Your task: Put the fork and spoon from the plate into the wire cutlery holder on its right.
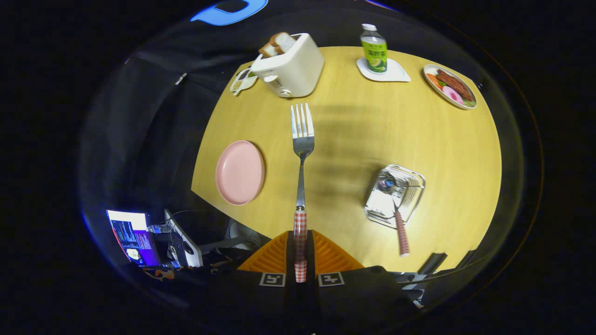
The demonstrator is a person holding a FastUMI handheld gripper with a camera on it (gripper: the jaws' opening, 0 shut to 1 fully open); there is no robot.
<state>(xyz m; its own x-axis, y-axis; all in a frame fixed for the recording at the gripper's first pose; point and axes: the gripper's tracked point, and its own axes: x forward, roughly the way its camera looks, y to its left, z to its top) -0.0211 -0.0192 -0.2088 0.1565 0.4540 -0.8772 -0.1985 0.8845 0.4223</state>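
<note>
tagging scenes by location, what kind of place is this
Likely a staged breakfast table in a recording booth: a toaster with bread, a bottle on a coaster, and the gripper shut on a fork.

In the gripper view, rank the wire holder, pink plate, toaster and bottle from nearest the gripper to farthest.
Gripper is shut on the fork.
1. Wire cutlery holder, ahead right; pink plate, ahead left: too close to call.
2. Toaster, far left of the fork tines.
3. Bottle, far right.
</note>
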